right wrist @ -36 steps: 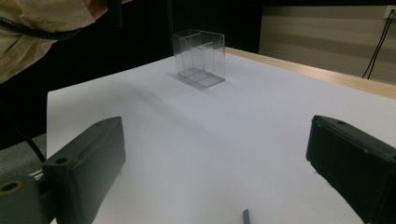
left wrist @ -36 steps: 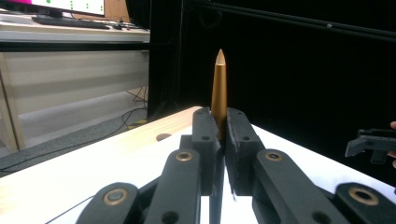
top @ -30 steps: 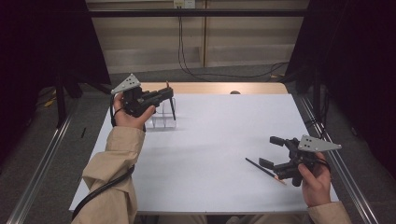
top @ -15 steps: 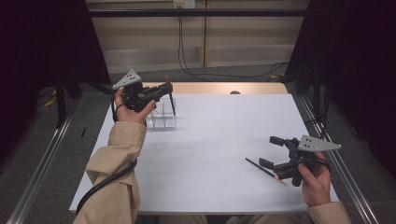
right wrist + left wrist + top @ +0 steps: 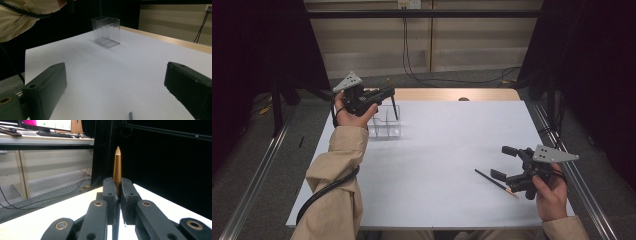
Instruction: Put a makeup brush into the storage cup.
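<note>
The left gripper (image 5: 388, 93) hangs above the clear plastic box (image 5: 387, 122) at the table's (image 5: 447, 150) far left, its jaws pressed together on a gold-tipped pen (image 5: 117, 168) that stands upright between them, its dark lower end pointing down at the box. The right gripper (image 5: 501, 162) rests at the near right with jaws spread wide, gripping nothing; a second pen (image 5: 496, 183) lies on the table just beside it. No readable writing shows.
</note>
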The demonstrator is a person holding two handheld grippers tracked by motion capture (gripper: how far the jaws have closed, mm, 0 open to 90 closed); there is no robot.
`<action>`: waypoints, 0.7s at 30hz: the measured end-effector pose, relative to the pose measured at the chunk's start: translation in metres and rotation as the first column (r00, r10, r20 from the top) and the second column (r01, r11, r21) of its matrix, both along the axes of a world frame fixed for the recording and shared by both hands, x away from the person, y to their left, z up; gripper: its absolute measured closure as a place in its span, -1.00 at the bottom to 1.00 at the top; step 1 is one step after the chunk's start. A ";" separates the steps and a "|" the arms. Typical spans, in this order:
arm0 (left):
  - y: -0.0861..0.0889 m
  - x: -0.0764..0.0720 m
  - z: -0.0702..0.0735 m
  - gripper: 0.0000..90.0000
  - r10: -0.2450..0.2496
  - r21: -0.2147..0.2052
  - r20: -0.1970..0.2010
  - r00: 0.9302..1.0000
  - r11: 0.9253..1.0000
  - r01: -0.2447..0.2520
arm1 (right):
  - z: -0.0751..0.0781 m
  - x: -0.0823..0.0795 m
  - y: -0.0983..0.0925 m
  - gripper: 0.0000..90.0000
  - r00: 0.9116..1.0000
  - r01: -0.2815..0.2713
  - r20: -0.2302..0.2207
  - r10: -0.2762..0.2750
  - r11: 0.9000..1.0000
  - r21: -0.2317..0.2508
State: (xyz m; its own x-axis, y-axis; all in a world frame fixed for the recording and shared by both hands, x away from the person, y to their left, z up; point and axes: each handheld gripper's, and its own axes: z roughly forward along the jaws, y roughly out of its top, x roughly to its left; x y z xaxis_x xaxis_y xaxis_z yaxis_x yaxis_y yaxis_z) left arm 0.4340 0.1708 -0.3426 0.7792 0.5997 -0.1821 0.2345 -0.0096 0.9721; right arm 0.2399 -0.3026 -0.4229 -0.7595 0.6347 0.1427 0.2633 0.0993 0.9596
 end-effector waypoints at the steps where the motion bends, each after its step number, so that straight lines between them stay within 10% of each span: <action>1: 0.000 0.001 0.000 0.86 0.003 -0.003 0.001 1.000 1.000 -0.003 | 0.000 0.000 0.000 -0.91 1.000 0.001 -0.001 -0.001 1.000 -0.001; 21: 0.000 0.013 0.001 0.86 0.046 0.018 0.031 0.998 0.999 -0.047 | -0.002 0.001 -0.001 -0.91 1.000 -0.002 -0.006 0.002 1.000 0.001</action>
State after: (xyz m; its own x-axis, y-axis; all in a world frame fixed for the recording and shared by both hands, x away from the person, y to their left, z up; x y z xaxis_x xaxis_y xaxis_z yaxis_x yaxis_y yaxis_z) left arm 0.4473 0.1710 -0.3412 0.7555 0.6385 -0.1469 0.2055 -0.0180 0.9785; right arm 0.2405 -0.3039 -0.4254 -0.7598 0.6332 0.1473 0.2685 0.0992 0.9582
